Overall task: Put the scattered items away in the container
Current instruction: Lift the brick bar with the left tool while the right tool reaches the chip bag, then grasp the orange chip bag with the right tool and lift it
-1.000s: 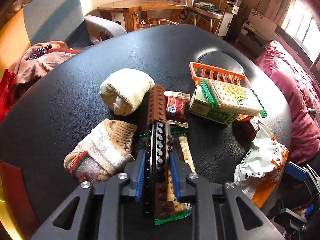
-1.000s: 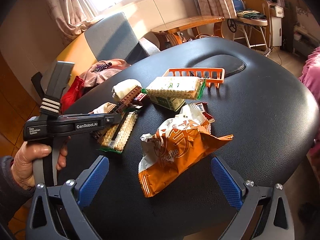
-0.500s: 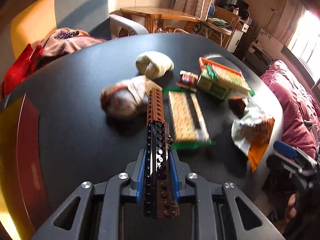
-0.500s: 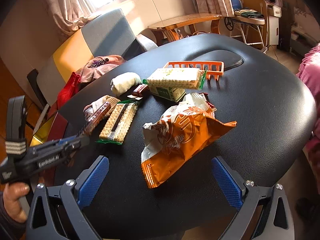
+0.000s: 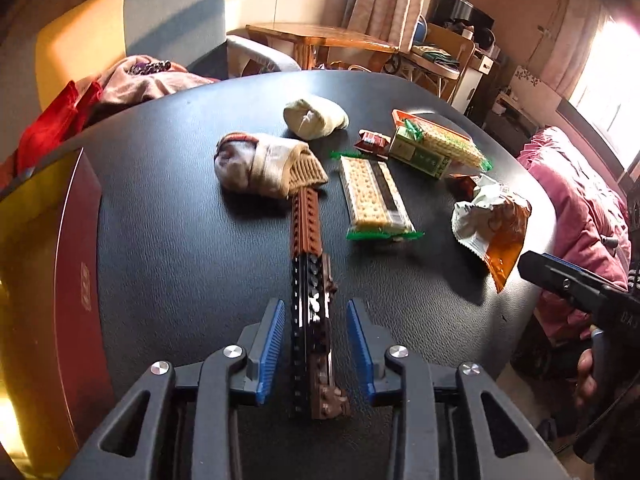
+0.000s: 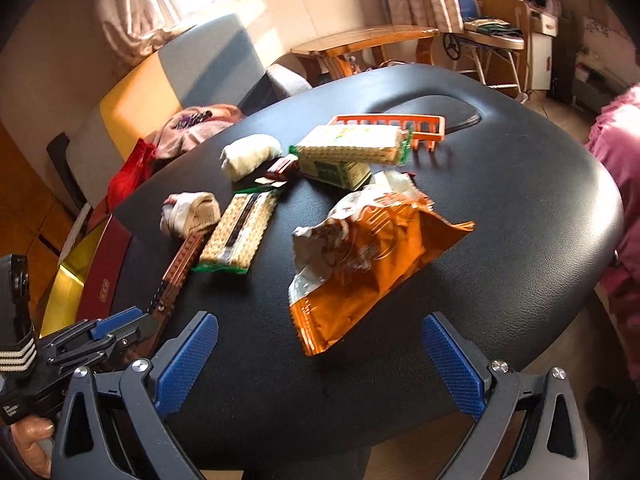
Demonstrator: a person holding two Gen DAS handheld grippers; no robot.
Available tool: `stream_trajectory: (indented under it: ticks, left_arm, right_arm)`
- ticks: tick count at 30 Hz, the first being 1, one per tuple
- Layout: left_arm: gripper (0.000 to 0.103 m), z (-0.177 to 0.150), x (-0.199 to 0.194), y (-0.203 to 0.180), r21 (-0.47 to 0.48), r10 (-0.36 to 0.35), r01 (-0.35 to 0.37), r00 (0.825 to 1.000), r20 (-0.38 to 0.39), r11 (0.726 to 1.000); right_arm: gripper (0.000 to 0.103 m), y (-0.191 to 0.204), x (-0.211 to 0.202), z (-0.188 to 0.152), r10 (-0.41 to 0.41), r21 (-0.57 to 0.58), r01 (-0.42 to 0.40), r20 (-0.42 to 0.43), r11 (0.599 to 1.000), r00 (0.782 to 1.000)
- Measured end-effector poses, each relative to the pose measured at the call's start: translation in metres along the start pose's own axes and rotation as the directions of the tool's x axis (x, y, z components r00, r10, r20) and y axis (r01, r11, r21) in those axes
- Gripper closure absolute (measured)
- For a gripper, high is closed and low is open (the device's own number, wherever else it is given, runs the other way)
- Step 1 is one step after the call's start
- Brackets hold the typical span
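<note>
A long brown and black brick bar (image 5: 308, 264) lies on the black table (image 5: 180, 240), its far end touching a striped sock (image 5: 264, 164). My left gripper (image 5: 316, 332) is open, its blue pads (image 5: 272, 344) standing clear on both sides of the bar's near end. The orange basket (image 5: 404, 116) sits at the far side under a cracker pack (image 5: 444, 144) and a green box (image 5: 420, 158). My right gripper (image 6: 320, 356) is open and empty, just short of the orange snack bag (image 6: 360, 248). The left gripper (image 6: 116, 328) shows at the lower left there.
A cream sock (image 5: 316, 116), a flat cracker pack (image 5: 374, 196) and a small red packet (image 5: 374, 142) lie mid-table. A red box (image 5: 76, 280) sits off the table's left edge, a chair with clothes (image 5: 140, 80) behind, pink bedding (image 5: 580, 200) on the right.
My left gripper drew the brick bar back toward the table's near side, then opened and let it go. The right gripper stayed open near the snack bag.
</note>
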State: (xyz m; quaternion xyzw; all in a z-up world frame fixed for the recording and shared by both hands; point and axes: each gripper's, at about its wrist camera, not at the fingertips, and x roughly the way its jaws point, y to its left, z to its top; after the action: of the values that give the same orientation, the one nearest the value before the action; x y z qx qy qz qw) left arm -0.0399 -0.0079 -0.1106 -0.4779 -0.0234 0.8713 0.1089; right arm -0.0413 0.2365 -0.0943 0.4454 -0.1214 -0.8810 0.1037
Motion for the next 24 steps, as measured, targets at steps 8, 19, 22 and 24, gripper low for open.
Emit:
stream_trajectory:
  ticks: [8,19,22,24]
  left_arm:
    - [0.070,0.005,0.019,-0.004,0.019,0.034,-0.033,0.998,-0.045,0.999]
    - [0.053,0.002,0.024,-0.006,-0.001,0.009,-0.009,0.999,-0.036,1.000]
    - [0.049,0.002,0.024,-0.007,-0.006,0.001,-0.001,1.000,-0.031,1.000]
    - [0.048,0.002,0.024,-0.007,-0.006,0.000,-0.001,1.000,-0.030,1.000]
  right_arm:
    - [0.000,-0.032,0.013,0.017,0.000,0.164,-0.003,0.023,0.986,1.000]
    - [0.000,-0.040,0.042,0.042,-0.029,0.300,0.017,0.036,0.954,0.999]
    - [0.000,-0.037,0.044,0.042,-0.049,0.290,0.037,0.033,0.956,0.998]
    - [0.000,-0.032,0.046,0.041,-0.069,0.263,0.059,0.028,0.963,0.997]
